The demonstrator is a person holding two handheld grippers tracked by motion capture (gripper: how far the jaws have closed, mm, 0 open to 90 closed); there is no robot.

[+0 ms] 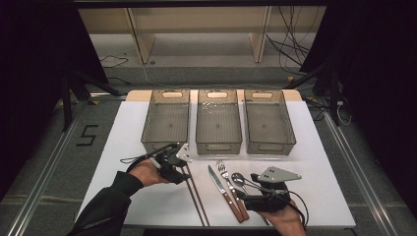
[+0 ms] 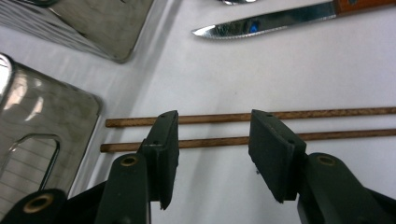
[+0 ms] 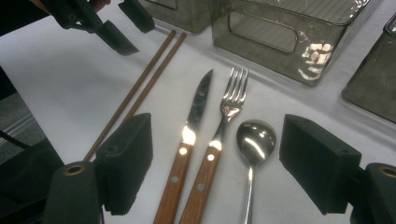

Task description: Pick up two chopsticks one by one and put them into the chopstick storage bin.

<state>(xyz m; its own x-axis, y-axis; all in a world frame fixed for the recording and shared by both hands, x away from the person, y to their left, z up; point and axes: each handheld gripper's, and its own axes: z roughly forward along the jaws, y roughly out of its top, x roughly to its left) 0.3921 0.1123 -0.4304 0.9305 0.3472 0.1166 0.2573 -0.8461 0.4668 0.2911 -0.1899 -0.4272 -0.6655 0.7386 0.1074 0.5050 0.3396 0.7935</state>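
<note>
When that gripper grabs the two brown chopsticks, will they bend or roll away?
The chopsticks look like thin, straight wooden sticks, so they probably stay stiff and feel light. They look round and lie loose on the smooth white table, so one may roll or slip if nudged. The left gripper has both between its open jaws, so it might catch only one.
</note>
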